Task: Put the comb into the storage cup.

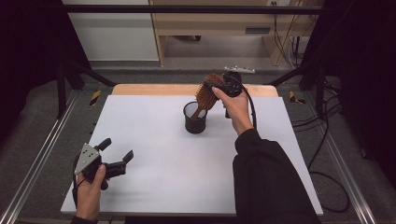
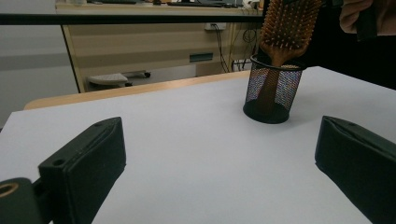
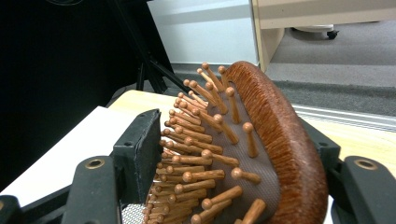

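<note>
Resting at the near left corner of the white worktop (image 1: 154, 154), the left tongs (image 1: 116, 151) gape wide with nothing between them. At the middle, the wooden hairbrush (image 1: 206, 93) already stands handle-down in the black mesh cup (image 1: 194, 122), leaning right. The right tongs (image 1: 215, 87) still straddle its head, and whether they grip it I cannot tell; what seems left is letting go and lifting clear.

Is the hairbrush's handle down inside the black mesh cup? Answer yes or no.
Yes: in the left gripper view the hairbrush stands with its handle down inside the mesh cup.
</note>
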Motion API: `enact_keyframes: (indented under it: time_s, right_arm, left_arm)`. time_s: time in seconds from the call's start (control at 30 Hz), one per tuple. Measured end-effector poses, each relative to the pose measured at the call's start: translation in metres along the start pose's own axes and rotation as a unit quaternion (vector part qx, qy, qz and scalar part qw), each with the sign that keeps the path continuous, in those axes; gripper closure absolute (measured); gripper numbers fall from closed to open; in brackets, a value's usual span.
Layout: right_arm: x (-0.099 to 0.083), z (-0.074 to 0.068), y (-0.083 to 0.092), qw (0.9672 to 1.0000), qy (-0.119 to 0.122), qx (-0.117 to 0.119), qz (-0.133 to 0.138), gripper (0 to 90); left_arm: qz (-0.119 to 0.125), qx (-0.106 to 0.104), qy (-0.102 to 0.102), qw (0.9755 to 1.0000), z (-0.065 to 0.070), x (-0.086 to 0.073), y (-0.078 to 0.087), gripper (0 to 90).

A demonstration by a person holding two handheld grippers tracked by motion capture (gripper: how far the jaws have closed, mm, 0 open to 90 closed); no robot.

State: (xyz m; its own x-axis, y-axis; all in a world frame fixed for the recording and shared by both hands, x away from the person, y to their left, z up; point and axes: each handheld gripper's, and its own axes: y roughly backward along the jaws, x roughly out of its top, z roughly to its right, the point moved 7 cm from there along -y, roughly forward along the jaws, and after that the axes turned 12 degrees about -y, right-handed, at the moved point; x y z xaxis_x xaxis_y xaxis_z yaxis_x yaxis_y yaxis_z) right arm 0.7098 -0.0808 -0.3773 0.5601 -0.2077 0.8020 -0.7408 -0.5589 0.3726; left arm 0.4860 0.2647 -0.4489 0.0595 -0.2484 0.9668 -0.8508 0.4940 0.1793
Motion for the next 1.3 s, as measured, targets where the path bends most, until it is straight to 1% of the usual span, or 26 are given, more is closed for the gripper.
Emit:
enact_keyframes:
  time_s: [0.13, 0.2, 0.4, 0.9, 1.1, 1.3]
  right_arm:
    - [-0.0008, -0.0004, -0.0004, 1.0, 0.0, 0.002, -0.004, 31.9]
    - [-0.0022, -0.0006, -0.0014, 1.0, 0.004, 0.0, -0.008, 31.1]
    - [-0.0039, -0.0012, -0.0033, 0.9999, 0.004, 0.0, -0.01, 28.2]
    - [-0.0021, -0.0011, -0.0009, 1.0, 0.001, 0.0, -0.006, 19.7]
    - [-0.0023, -0.0015, 0.0001, 1.0, -0.001, 0.0, -0.006, 12.0]
    - [-0.0001, -0.0057, 0.003, 0.9999, 0.01, 0.008, 0.004, 9.1]
  left_arm:
    - [0.0, 0.0, 0.0, 1.0, -0.0001, -0.0002, 0.0, 2.2]
    - [0.0, 0.0, 0.001, 1.0, -0.0001, -0.0001, 0.0001, 2.2]
    - [0.0, 0.0, 0.001, 1.0, -0.0002, -0.0001, 0.0001, 2.2]
    - [-0.001, -0.001, -0.001, 1.0, 0.0002, -0.0002, -0.0002, 2.2]
    - [0.0, -0.002, -0.001, 1.0, 0.0002, -0.0001, -0.0001, 2.2]
    - [-0.001, -0.001, -0.001, 1.0, 0.0002, -0.0003, -0.0002, 2.2]
